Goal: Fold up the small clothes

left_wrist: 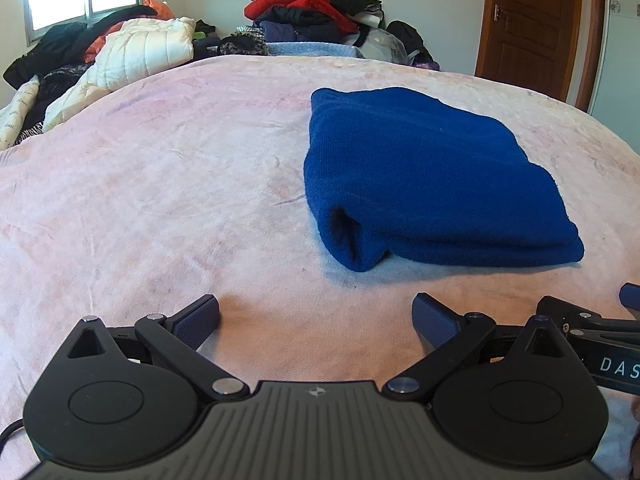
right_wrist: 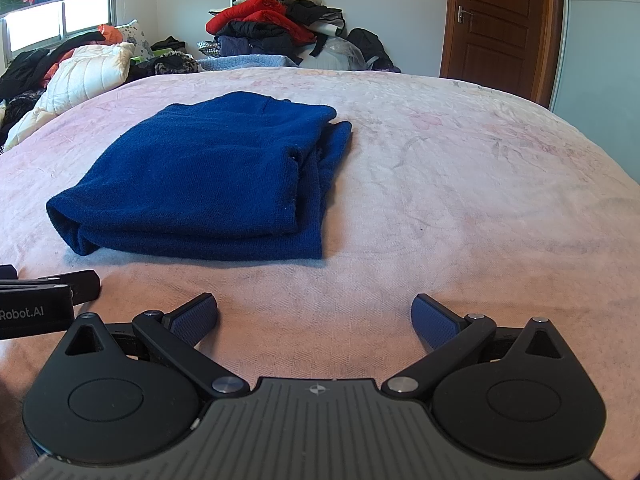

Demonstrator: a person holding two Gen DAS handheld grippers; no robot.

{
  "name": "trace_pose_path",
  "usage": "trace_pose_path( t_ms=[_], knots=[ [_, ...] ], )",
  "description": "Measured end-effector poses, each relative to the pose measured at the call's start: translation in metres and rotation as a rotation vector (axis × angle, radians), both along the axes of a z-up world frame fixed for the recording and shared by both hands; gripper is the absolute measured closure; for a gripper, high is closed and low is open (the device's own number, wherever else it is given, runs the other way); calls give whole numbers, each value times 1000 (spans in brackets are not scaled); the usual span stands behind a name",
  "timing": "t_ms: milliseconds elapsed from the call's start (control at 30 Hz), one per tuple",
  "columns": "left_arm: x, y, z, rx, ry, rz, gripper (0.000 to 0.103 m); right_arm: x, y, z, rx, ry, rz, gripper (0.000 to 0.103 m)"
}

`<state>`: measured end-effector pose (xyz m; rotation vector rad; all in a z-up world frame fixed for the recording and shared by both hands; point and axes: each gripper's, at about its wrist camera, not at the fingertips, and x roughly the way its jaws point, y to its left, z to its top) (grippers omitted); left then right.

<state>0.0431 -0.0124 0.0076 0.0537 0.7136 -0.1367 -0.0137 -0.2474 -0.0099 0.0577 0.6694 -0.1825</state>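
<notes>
A dark blue knitted garment (left_wrist: 432,176) lies folded into a thick rectangle on the pink bedspread (left_wrist: 160,200). It also shows in the right wrist view (right_wrist: 208,184), with a loose layer sticking out along its right side. My left gripper (left_wrist: 316,320) is open and empty, just in front of the garment and to its left. My right gripper (right_wrist: 316,320) is open and empty, in front of the garment and to its right. Each gripper's body shows at the edge of the other's view.
A tall pile of red, black and dark clothes (left_wrist: 316,12) stands at the far edge of the bed. A white quilted jacket (left_wrist: 132,56) and more dark clothes lie at the far left under a window. A brown door (right_wrist: 500,28) is at the back right.
</notes>
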Motion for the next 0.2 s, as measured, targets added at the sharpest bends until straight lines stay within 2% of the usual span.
trace_pose_path(
  t_ms=[67, 200],
  knots=[
    [-2, 0, 2, 3, 7, 12, 0, 0, 0, 0, 0, 0, 0, 0],
    [-11, 15, 19, -61, 45, -5, 0, 0, 0, 0, 3, -1, 1, 1]
  ],
)
